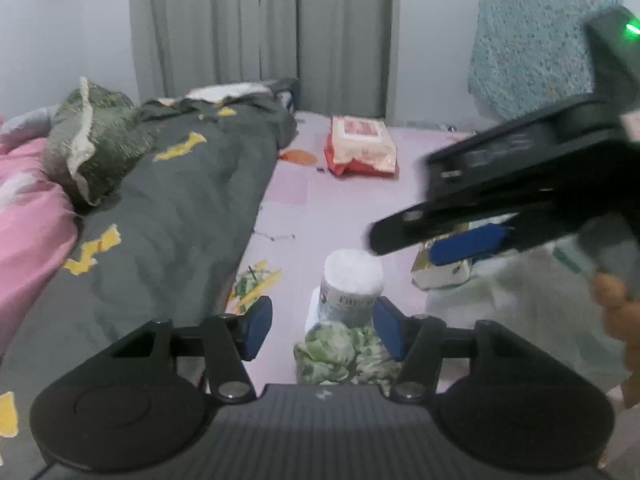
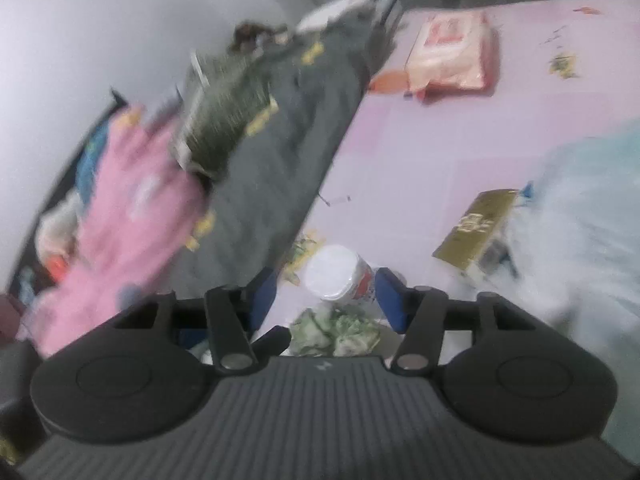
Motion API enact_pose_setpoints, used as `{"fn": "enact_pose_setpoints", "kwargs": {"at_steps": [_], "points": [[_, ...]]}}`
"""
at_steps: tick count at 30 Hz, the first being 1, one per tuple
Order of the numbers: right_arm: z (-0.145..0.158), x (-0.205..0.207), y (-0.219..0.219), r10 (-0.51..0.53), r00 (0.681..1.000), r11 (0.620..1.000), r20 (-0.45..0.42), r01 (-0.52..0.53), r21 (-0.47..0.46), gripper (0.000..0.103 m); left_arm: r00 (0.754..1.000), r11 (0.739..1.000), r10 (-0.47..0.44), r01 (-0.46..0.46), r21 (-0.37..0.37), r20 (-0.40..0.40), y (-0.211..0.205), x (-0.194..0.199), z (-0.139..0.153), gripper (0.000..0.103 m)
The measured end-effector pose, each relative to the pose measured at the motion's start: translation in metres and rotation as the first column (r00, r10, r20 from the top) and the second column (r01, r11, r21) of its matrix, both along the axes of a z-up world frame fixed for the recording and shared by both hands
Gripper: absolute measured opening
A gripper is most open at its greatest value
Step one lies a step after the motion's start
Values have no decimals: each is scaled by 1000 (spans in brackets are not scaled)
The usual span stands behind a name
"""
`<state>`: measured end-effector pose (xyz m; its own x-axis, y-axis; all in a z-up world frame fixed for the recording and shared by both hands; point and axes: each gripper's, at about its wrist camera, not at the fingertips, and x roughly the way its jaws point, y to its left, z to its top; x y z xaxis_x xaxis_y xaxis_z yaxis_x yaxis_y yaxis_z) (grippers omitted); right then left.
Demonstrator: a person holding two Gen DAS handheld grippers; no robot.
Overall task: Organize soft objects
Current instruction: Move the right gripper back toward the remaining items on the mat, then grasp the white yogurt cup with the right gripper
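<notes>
A crumpled green floral cloth [image 1: 344,354] lies on the pale pink bed sheet [image 1: 344,208], in front of a white jar [image 1: 352,280] with fluffy white filling. My left gripper [image 1: 323,326] is open; the cloth sits between its blue pads and nearer the right-hand one, neither pad pressing it. My right gripper [image 1: 416,246] reaches in from the right, above a gold box [image 1: 440,272]. The blurred right wrist view shows the right gripper [image 2: 327,300] open over the same cloth [image 2: 336,330] and jar [image 2: 340,272].
A dark grey duvet [image 1: 180,200] with yellow patches, a green pillow [image 1: 96,140] and a pink blanket [image 1: 28,208] fill the left. A pack of wipes [image 1: 360,144] lies further back. A pale mint cloth [image 1: 520,300] lies at the right, where a hand [image 1: 612,292] shows.
</notes>
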<state>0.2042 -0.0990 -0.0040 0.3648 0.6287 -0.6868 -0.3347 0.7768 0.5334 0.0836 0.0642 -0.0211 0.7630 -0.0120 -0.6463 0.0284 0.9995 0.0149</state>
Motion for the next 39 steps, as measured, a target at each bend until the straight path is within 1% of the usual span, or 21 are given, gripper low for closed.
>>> {"fn": "enact_pose_setpoints", "kwargs": {"at_steps": [4,6,8,11,12,13,15,17,18,20,21,23,24,25,26,27,28,31,35,39], "points": [[-18,10,29,60,998,994,29,-57,-94,71,999,999,-18,17,-33,-36,3,6,-14,43],[-26,16,42,77,996,987,43,-71,-145,72,999,999,-20,18,-40,-50,4,7,-18,39],[-34,20,53,105,994,978,38,-96,-183,72,998,999,-18,15,-50,-65,7,8,-23,35],[-43,24,65,132,990,966,39,-120,-229,68,997,998,-12,6,-67,-81,12,11,-27,34],[-45,24,66,135,990,962,42,-121,-244,60,996,997,-10,3,-72,-87,14,11,-29,34],[-47,24,68,142,989,961,40,-128,-245,55,996,997,-9,2,-74,-91,15,11,-29,34],[-46,25,67,120,991,961,55,-102,-256,55,995,997,-8,1,-77,-95,17,11,-29,33],[-46,30,62,86,995,970,44,-73,-234,54,996,996,-13,5,-87,-92,20,8,-25,33],[-47,35,56,60,998,979,19,-55,-194,54,996,996,-16,7,-92,-89,22,6,-24,34],[-49,49,41,14,998,998,-63,-18,-68,54,996,995,-18,10,-102,-82,25,5,-19,34],[-51,54,35,1,995,1000,-104,-3,-12,54,997,994,-19,11,-106,-79,26,6,-18,34],[-60,67,25,2,973,990,-231,31,141,54,997,994,-15,7,-111,-79,28,6,-16,34],[-68,72,22,24,951,974,-307,48,223,54,997,994,-14,5,-113,-80,28,6,-15,34],[-80,77,21,58,919,952,-391,68,300,54,997,994,-13,4,-114,-81,28,7,-16,34],[-90,79,21,76,886,935,-457,95,341,54,996,994,-10,0,-112,-86,28,7,-16,36],[-99,81,22,81,858,929,-507,119,350,55,996,994,-6,-4,-110,-90,27,8,-17,35],[-104,82,25,78,849,936,-523,118,332,55,996,994,-7,-4,-111,-93,27,8,-18,35],[-109,85,26,64,841,944,-537,124,306,54,994,993,-10,-2,-115,-106,25,9,-22,35],[-107,86,20,-16,856,972,-517,133,191,62,994,993,-8,-5,-121,-108,23,12,-22,35],[-104,85,14,-45,865,980,-499,136,147,62,994,993,-9,-4,-120,-107,22,16,-22,35]]}}
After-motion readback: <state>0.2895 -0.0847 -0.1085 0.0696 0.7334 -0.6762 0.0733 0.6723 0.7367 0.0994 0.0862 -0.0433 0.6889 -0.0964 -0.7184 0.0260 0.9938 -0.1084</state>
